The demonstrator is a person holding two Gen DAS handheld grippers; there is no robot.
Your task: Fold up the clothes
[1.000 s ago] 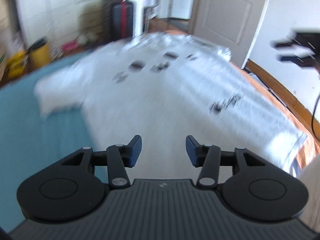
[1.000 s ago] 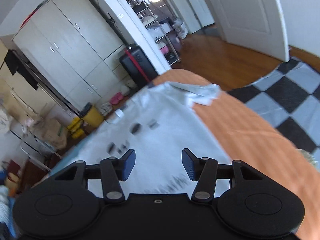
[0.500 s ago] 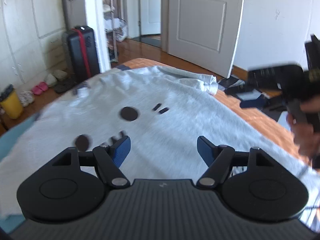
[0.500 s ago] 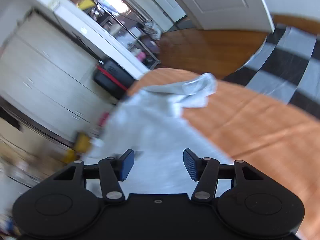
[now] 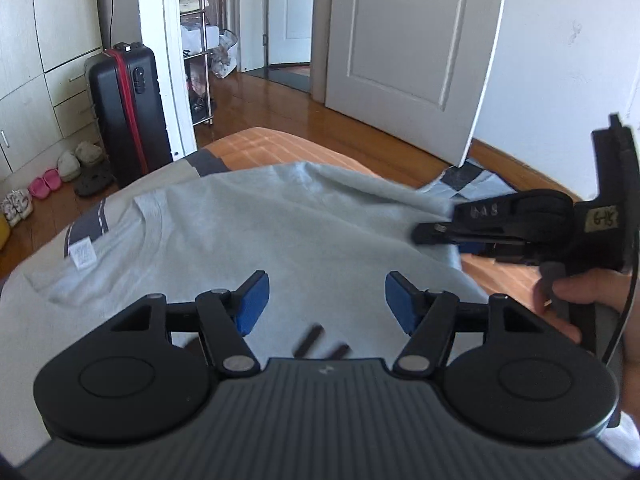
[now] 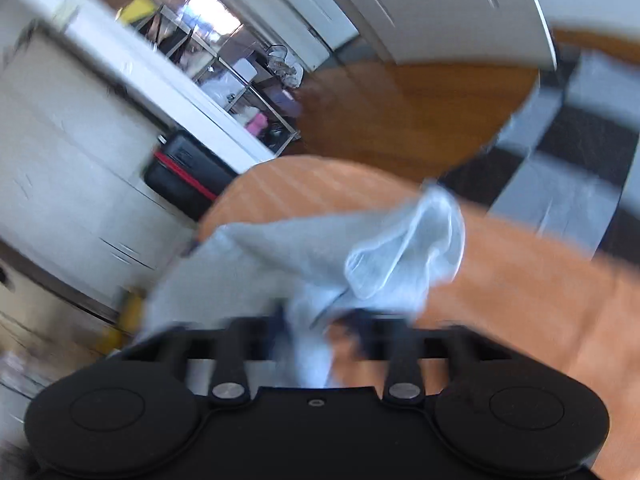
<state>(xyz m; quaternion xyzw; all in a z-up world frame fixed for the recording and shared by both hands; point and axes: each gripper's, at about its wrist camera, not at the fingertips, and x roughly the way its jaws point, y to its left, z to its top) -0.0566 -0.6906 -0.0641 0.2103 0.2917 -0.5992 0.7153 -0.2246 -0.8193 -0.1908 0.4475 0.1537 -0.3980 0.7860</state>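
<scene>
A light grey T-shirt lies spread on the bed, collar and white tag at the left, dark print marks near my left gripper. My left gripper is open and empty just above the shirt's middle. My right gripper reaches in from the right at the shirt's sleeve edge. In the blurred right wrist view the bunched grey sleeve lies between the fingers of the right gripper. The blur hides whether the jaws are closed on it.
The bed has an orange sheet with a grey striped part at the left. A black suitcase stands by white cupboards. A white door and a wooden floor lie beyond. A checkered mat lies at the right.
Both grippers have moved toward the shirt's collar end. The right gripper has come down onto the sleeve, and cloth now sits between its fingers. The left gripper stays open.
</scene>
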